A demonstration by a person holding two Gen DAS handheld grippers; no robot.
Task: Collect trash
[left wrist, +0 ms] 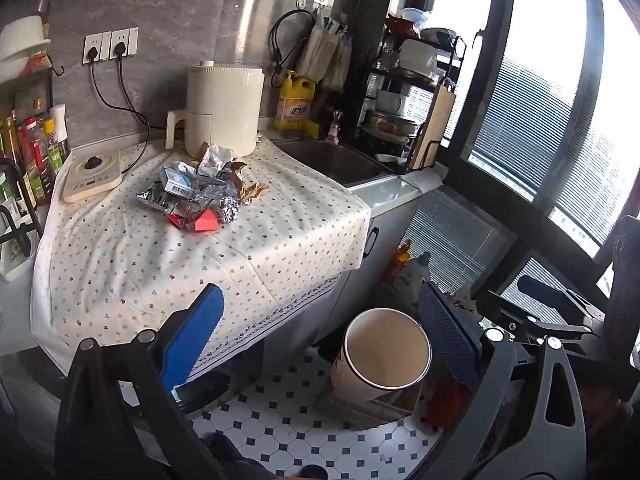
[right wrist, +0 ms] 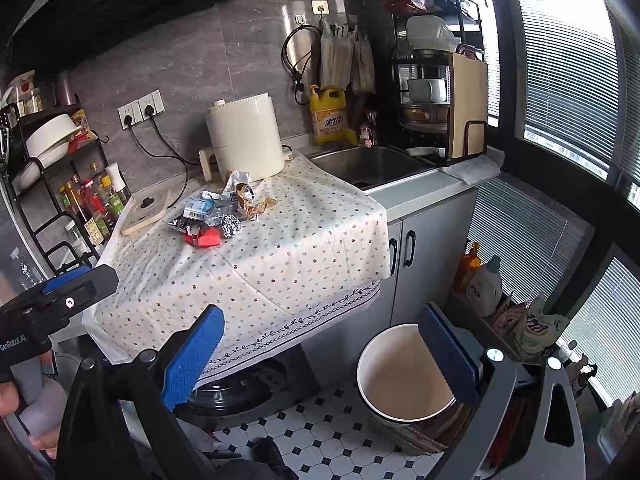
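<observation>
Left gripper (left wrist: 320, 336): I see its jaws spread wide, holding nothing.
Right gripper (right wrist: 320, 356): likewise apart, empty.
Bin (right wrist: 394, 380): on the floor, below the desk (right wrist: 280, 264) edge.
Trash (left wrist: 200, 188): piled on the desk cloth, in front of the white appliance (left wrist: 224, 108).

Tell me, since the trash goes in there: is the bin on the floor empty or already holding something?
Empty, as far as shows: the bin stands upright with its mouth open, and only bare inner wall is visible in both views.
</observation>
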